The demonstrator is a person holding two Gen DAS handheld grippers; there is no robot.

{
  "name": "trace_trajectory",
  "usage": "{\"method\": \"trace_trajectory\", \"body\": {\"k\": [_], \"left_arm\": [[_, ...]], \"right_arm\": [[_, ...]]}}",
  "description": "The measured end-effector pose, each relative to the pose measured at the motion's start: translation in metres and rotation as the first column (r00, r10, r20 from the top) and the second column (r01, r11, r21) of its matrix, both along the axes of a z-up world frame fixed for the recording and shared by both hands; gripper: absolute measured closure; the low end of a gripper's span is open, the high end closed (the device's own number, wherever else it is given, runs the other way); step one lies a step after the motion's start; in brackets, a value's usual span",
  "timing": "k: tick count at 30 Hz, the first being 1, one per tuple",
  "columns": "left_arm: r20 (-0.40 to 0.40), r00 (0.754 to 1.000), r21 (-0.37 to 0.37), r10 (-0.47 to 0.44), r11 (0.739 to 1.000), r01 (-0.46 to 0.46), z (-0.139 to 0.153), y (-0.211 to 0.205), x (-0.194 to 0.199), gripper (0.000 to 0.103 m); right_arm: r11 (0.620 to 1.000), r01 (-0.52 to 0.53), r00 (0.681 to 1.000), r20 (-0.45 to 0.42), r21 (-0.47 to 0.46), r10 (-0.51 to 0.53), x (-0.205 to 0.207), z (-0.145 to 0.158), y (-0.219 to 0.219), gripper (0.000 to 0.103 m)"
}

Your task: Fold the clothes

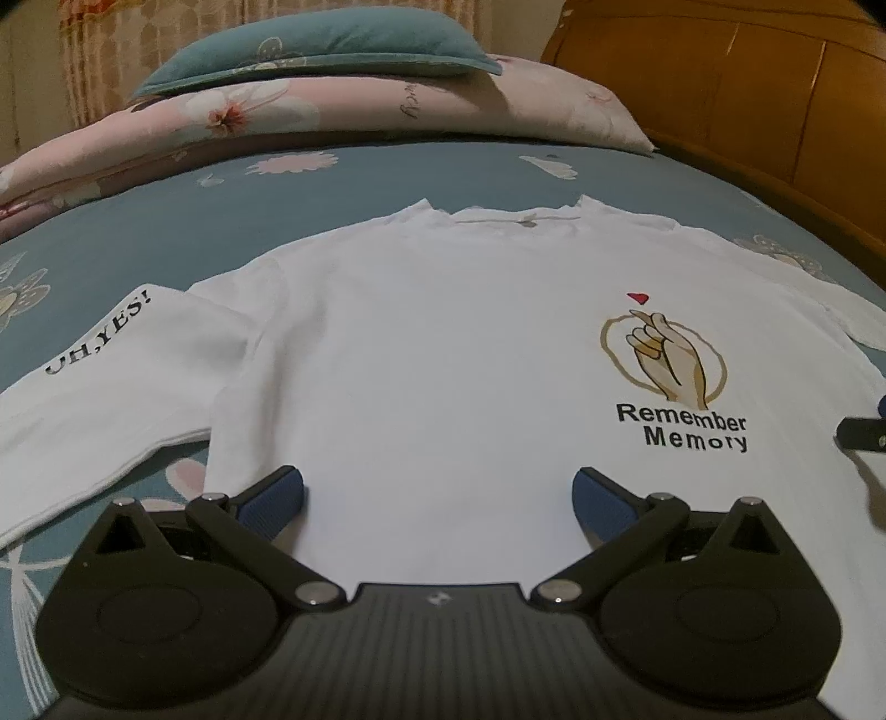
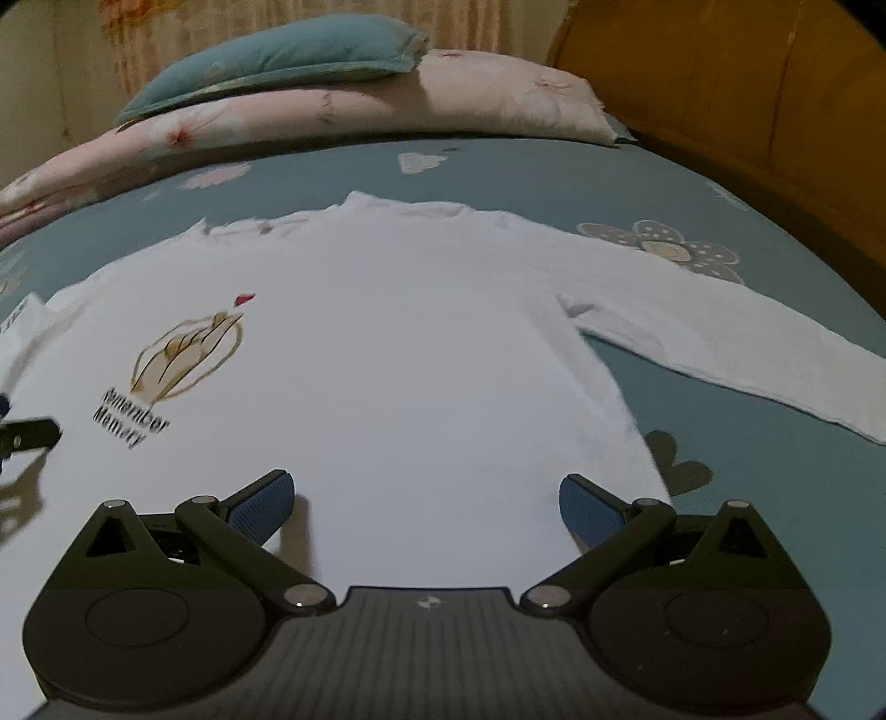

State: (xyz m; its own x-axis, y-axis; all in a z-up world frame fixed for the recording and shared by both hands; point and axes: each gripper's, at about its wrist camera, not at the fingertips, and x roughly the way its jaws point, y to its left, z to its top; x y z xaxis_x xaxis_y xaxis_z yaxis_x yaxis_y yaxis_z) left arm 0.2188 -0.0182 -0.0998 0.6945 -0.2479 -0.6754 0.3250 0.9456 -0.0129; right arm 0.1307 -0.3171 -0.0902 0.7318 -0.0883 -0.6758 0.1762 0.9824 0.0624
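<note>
A white long-sleeved shirt [image 1: 443, 354] lies flat and face up on the bed, collar away from me, with a hand print and the words "Remember Memory" [image 1: 678, 426] on its chest. Its left sleeve [image 1: 105, 387], lettered "UH,YES!", stretches out to the left. The other sleeve [image 2: 720, 338] stretches out to the right. My left gripper [image 1: 437, 498] hovers open over the lower left part of the shirt, empty. My right gripper [image 2: 426, 507] hovers open over the lower right part [image 2: 415, 360], empty. Each gripper shows at the edge of the other's view.
The bed has a teal flowered sheet [image 1: 166, 221]. A pink flowered quilt [image 1: 332, 111] with a teal pillow [image 1: 310, 50] on top lies along the far side. A wooden headboard [image 1: 747, 99] stands at the right. Curtains hang behind.
</note>
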Motion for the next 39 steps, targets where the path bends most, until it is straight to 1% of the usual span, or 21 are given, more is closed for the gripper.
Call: {"method": "trace_trajectory", "body": {"k": [2, 5, 9, 12, 16, 19, 25, 28, 33, 34, 37, 39], "left_arm": [[-0.012, 1.000, 0.001, 0.009, 1.000, -0.009, 0.002, -0.001, -0.001, 0.001], [-0.014, 1.000, -0.008, -0.007, 1.000, 0.007, 0.006, -0.004, -0.003, 0.001], [-0.010, 0.999, -0.024, -0.037, 0.999, 0.036, 0.009, -0.010, -0.005, 0.001], [-0.017, 0.999, -0.023, -0.039, 0.999, 0.039, 0.006, -0.010, -0.005, 0.001], [-0.020, 0.999, -0.017, -0.039, 0.999, 0.039, 0.001, -0.009, -0.005, 0.001], [-0.021, 0.999, -0.017, -0.031, 0.999, 0.030, 0.001, -0.010, -0.005, 0.001], [-0.029, 0.999, -0.019, -0.046, 0.999, 0.046, 0.001, -0.005, -0.003, 0.001], [-0.048, 0.999, -0.025, -0.005, 1.000, 0.004, 0.003, 0.005, -0.001, 0.001], [-0.040, 0.999, -0.107, 0.034, 0.993, -0.038, 0.011, 0.026, -0.006, 0.001], [-0.034, 0.999, -0.118, 0.040, 0.992, -0.044, 0.012, 0.030, -0.006, 0.003], [-0.019, 0.997, -0.155, 0.070, 0.985, -0.072, 0.020, 0.044, -0.007, 0.014], [0.006, 0.997, -0.183, 0.082, 0.980, -0.079, 0.028, 0.055, -0.008, 0.015]], "right_arm": [[1.000, 0.017, 1.000, 0.000, 0.025, -0.017, 0.000, 0.003, 0.000, 0.000], [0.998, 0.015, 1.000, 0.005, 0.057, -0.015, 0.004, 0.008, 0.007, 0.000], [0.998, -0.018, 1.000, 0.014, 0.055, 0.017, 0.011, 0.014, 0.027, 0.000], [0.997, -0.044, 0.999, 0.011, 0.056, 0.044, 0.015, 0.016, 0.043, 0.000], [0.997, -0.054, 0.998, -0.019, 0.050, 0.055, 0.025, 0.008, 0.057, 0.000], [0.998, -0.046, 0.998, -0.038, 0.030, 0.047, 0.029, 0.002, 0.062, 0.000], [0.997, -0.066, 0.997, -0.037, -0.027, 0.065, 0.028, -0.003, 0.069, 0.000], [0.998, -0.065, 0.997, -0.033, -0.027, 0.064, 0.028, -0.003, 0.069, 0.000], [0.997, -0.065, 0.998, -0.016, -0.043, 0.064, 0.028, -0.006, 0.071, 0.000], [0.997, -0.066, 0.998, -0.014, -0.044, 0.066, 0.027, -0.006, 0.071, 0.000], [0.997, -0.070, 0.998, -0.007, -0.042, 0.069, 0.026, -0.006, 0.070, 0.000], [0.997, -0.069, 0.998, -0.008, -0.043, 0.068, 0.026, -0.006, 0.070, 0.000]]}}
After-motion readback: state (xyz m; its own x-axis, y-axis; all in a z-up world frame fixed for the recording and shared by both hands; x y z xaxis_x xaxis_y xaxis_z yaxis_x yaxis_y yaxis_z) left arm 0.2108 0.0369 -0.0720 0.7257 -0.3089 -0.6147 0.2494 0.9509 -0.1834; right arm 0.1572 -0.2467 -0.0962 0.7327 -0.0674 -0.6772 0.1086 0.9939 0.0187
